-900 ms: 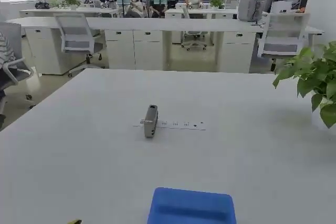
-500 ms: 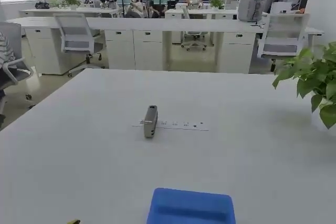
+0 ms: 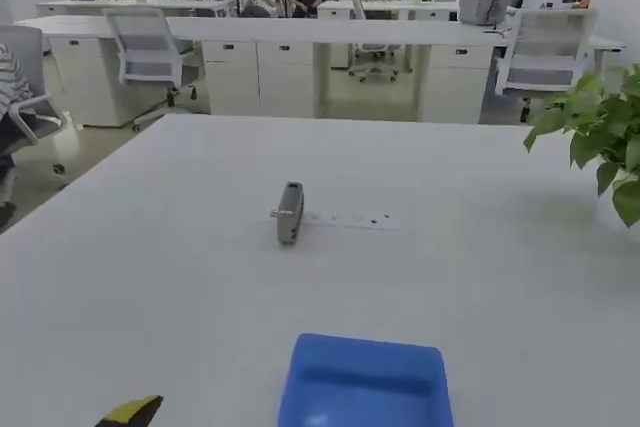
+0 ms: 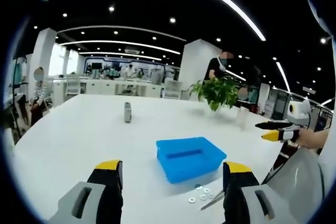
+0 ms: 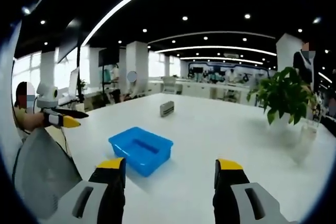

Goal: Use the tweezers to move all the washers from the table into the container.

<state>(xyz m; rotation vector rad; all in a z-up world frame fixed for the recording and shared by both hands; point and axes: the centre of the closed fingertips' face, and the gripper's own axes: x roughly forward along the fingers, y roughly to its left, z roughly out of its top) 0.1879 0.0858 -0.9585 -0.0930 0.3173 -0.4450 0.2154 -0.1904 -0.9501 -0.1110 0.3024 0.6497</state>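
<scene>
In the left gripper view, several small washers (image 4: pixel 201 195) lie on the white table (image 4: pixel 79 140) beside metal tweezers (image 4: pixel 212 201), just in front of the blue container (image 4: pixel 190 157). My left gripper (image 4: pixel 173 167) is held open above the table's near edge, with nothing between its yellow-tipped fingers (image 4: pixel 109 167). The right gripper (image 5: pixel 170 167) is also open and holds nothing, with the blue container (image 5: pixel 142 149) ahead of it to the left. The head view has the container (image 3: pixel 363 384) at the bottom edge and a gripper's yellow tip (image 3: pixel 131 412) at the lower left.
A small grey device (image 3: pixel 290 212) stands mid-table on a strip of markings. A leafy plant (image 3: pixel 600 132) stands at the right edge of the table. Desks, chairs and people are far behind. The right gripper (image 4: pixel 277 130) juts in at the right of the left gripper view.
The head camera has tipped down a little, so the container and grey device sit higher in view. More of the yellow gripper tip shows at the lower left. Nothing on the table moved.
</scene>
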